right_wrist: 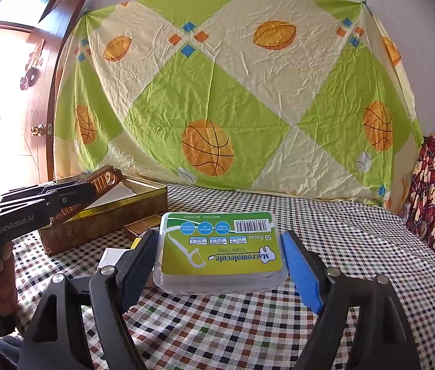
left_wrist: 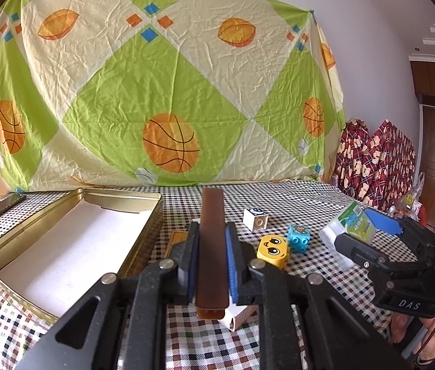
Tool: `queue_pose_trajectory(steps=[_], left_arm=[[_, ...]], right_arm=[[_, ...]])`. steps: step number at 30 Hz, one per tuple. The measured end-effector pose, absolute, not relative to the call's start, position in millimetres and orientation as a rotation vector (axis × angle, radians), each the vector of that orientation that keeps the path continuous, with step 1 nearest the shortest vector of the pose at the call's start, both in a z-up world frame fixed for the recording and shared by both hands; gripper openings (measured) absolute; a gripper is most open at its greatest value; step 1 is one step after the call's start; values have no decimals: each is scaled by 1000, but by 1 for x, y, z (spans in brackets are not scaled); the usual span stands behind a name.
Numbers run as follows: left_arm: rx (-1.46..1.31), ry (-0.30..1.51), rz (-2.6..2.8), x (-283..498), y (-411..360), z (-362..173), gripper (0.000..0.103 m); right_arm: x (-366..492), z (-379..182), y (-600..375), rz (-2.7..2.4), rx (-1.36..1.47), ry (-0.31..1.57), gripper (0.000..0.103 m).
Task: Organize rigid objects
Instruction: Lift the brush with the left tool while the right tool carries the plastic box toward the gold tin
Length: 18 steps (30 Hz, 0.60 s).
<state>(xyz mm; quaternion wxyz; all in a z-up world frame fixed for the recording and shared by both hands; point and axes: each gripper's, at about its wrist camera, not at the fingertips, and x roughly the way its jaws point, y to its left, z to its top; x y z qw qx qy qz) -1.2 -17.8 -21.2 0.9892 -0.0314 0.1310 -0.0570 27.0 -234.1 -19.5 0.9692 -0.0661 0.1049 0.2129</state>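
Gripping a long brown comb (left_wrist: 212,240) edge-on between its blue pads, the left gripper (left_wrist: 212,256) fills the lower centre of the left wrist view, its jaws closed tight on the comb's spine. The comb points away toward the sports-print sheet (left_wrist: 155,92) hung across the back. At the left of that frame an open gold tin (left_wrist: 72,206) with a white floor sits on the checked tablecloth (left_wrist: 294,197). To the right of the comb lie a white block (left_wrist: 256,219), a blue block (left_wrist: 298,237) and a yellow face block (left_wrist: 272,250), the yellow and blue ones close together. Just under the comb's near end a small white carton (left_wrist: 235,316) shows partly, and a brown flat box (left_wrist: 175,240) peeks out beside the tin.

In the right wrist view the right gripper (right_wrist: 220,256) holds a clear floss-pick box (right_wrist: 220,246) with a green label, one pad against each side, the jaws standing wide around it. The box sits in the lower middle of the frame, above the cloth; whether it touches the cloth I cannot tell. At the left edge a hand (right_wrist: 1,280) carries the other gripper, with the comb reaching over the tin's near corner. In the left wrist view the floss box appears at the right.
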Motion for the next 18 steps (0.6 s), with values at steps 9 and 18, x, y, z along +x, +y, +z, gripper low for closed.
queue_pose_trajectory(steps=[9,18], left_arm=[[-78,274,-111,-5,-10,-22,14],[-113,276,-86,-8,12,-18,14]], right_arm=[[31,-20,-229,424,-154,242,82],[38,-18,-213,473,-151,300,82]])
